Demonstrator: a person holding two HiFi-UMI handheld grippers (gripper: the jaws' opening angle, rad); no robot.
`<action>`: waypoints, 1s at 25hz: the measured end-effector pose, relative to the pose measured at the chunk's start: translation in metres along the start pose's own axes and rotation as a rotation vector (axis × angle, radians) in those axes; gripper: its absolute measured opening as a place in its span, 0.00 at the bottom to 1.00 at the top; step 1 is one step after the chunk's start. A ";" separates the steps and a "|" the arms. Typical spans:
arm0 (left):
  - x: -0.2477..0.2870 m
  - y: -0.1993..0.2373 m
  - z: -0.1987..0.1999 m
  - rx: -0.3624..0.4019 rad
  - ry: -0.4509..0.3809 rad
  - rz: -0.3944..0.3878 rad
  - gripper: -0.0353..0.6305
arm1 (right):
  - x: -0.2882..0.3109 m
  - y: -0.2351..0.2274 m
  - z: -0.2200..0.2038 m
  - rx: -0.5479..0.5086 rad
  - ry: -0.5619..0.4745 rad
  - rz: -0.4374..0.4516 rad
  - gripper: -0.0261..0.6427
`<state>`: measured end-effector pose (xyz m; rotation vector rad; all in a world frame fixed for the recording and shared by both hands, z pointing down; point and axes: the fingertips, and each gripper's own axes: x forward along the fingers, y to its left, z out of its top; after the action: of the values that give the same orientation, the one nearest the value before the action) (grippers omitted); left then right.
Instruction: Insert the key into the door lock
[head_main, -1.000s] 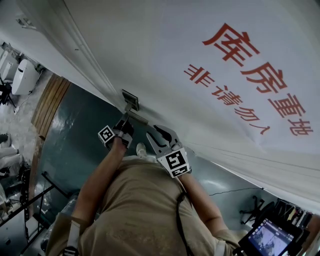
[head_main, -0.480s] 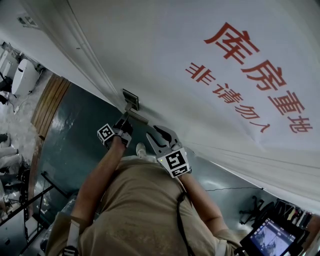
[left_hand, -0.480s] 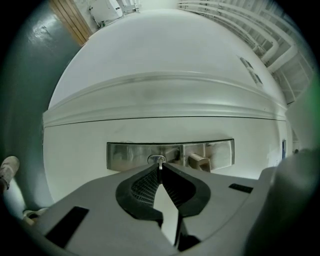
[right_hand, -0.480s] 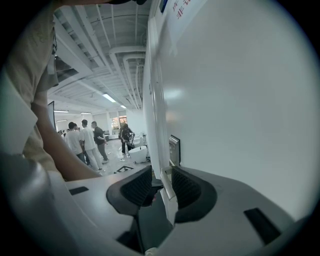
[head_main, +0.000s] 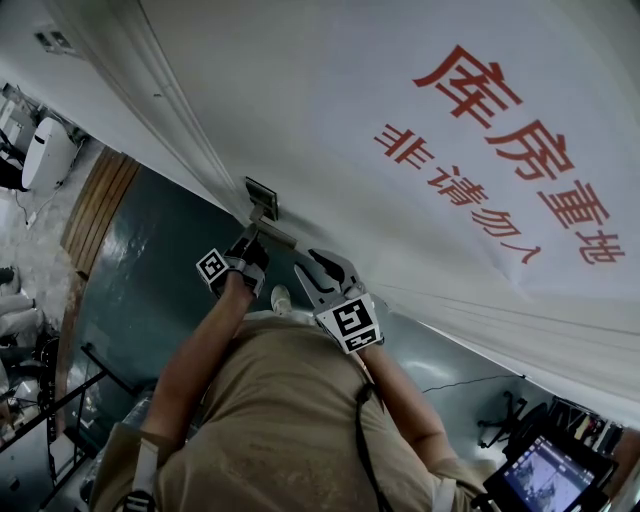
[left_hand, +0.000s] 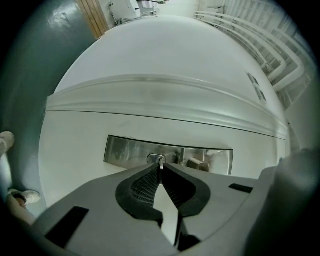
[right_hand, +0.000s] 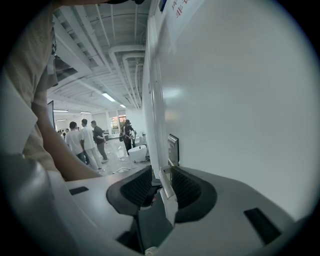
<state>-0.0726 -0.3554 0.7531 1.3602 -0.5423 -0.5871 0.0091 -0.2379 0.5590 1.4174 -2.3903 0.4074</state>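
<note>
Holds left gripper (head_main: 251, 236) level, forearm (head_main: 205, 350) stretched ahead, jaws pinched nearly together on the key (left_hand: 160, 163) at their tips. Holds right gripper (head_main: 308, 262) just beside it, tipped slightly downward, jaws standing apart.

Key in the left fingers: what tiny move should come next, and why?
Probably a gentle push straight forward. The left gripper is shut on the small silver key, and its tip sits at the round keyhole in the shiny metal lock plate, so it looks lined up to slide in.
</note>
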 end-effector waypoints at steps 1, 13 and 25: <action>0.000 0.000 0.000 -0.007 -0.004 0.001 0.10 | 0.000 -0.001 0.000 -0.001 0.000 -0.002 0.24; 0.005 0.001 0.001 0.063 0.033 0.008 0.10 | 0.001 -0.008 0.001 -0.002 0.005 -0.008 0.24; 0.005 0.001 0.001 0.052 0.023 -0.016 0.10 | 0.004 -0.013 0.002 0.003 0.004 -0.002 0.24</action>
<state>-0.0697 -0.3589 0.7539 1.4194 -0.5320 -0.5733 0.0180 -0.2478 0.5602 1.4184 -2.3855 0.4128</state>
